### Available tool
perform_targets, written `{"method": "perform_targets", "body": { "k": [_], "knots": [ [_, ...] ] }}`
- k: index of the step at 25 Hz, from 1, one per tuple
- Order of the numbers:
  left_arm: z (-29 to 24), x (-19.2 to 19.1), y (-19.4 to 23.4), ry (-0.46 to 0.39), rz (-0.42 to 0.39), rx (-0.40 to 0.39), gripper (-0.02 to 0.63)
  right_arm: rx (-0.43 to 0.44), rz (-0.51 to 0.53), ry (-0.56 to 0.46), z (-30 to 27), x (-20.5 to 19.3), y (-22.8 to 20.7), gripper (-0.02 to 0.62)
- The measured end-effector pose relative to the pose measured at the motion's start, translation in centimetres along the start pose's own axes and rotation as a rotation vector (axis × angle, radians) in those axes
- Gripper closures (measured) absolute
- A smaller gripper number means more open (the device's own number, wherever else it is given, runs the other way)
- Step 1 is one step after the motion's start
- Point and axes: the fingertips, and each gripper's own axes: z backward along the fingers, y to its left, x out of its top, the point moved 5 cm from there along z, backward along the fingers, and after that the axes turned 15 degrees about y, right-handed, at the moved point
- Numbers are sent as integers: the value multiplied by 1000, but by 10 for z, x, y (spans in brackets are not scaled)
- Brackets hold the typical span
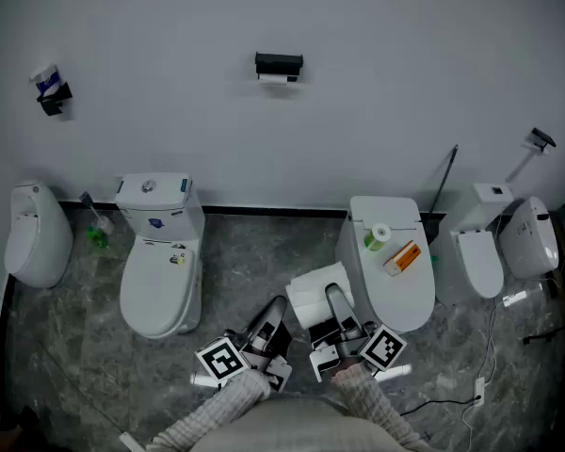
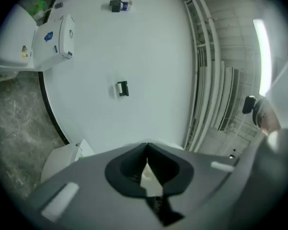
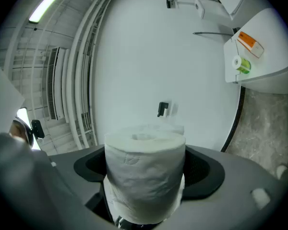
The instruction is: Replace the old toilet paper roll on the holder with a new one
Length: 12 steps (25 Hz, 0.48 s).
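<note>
open floor (image 1: pixel 264 252) between toilet (image 1: pixel 160 290) and second toilet (image 1: pixel 407 301), toward holder (image 1: pixel 279 66).

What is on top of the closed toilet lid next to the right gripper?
A small green-and-white item and an orange box lie on the lid. Its near left edge is partly hidden by the toilet paper roll.

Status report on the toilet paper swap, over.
Left tool shut. Right tool clamped on new roll. Holder on wall, old roll still mounted. Left toilet, right toilet flank route; neither appears to block it.
</note>
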Motion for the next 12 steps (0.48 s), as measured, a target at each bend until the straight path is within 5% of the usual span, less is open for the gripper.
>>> {"method": "perform_targets", "body": {
  "k": [12],
  "knots": [
    [-84, 161, 63, -4, -45, 1, 606, 14, 26, -57, -137, 106, -47, 156]
  ]
}}
